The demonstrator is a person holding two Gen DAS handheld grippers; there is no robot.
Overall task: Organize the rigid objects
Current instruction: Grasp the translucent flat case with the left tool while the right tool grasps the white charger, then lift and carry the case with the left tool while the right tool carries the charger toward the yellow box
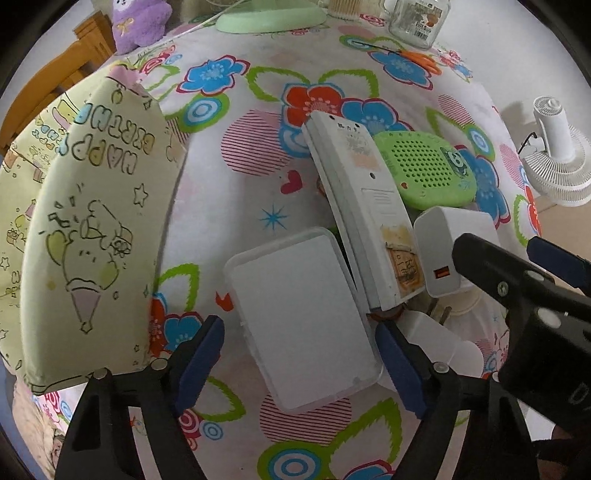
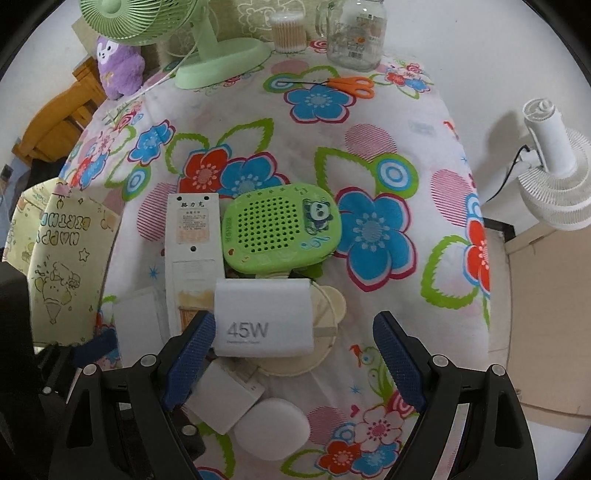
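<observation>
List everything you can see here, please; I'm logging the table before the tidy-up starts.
flat box: 1, white, between the left jaws
remote: 1, white, beside the flat box
speaker: 1, green, right of the remote
charger: 1, white, marked 45W, between the right jaws
round case: 1, white, near edge
gift bag: 1, pale yellow, left side
scissors: 1, orange, far side
glass jar: 1, clear, far edge
desk fan: 1, green, far edge
plush toy: 1, purple, far left
floor fan: 1, white, right of the table
tablecloth: 1, floral
left gripper: open
right gripper: open
</observation>
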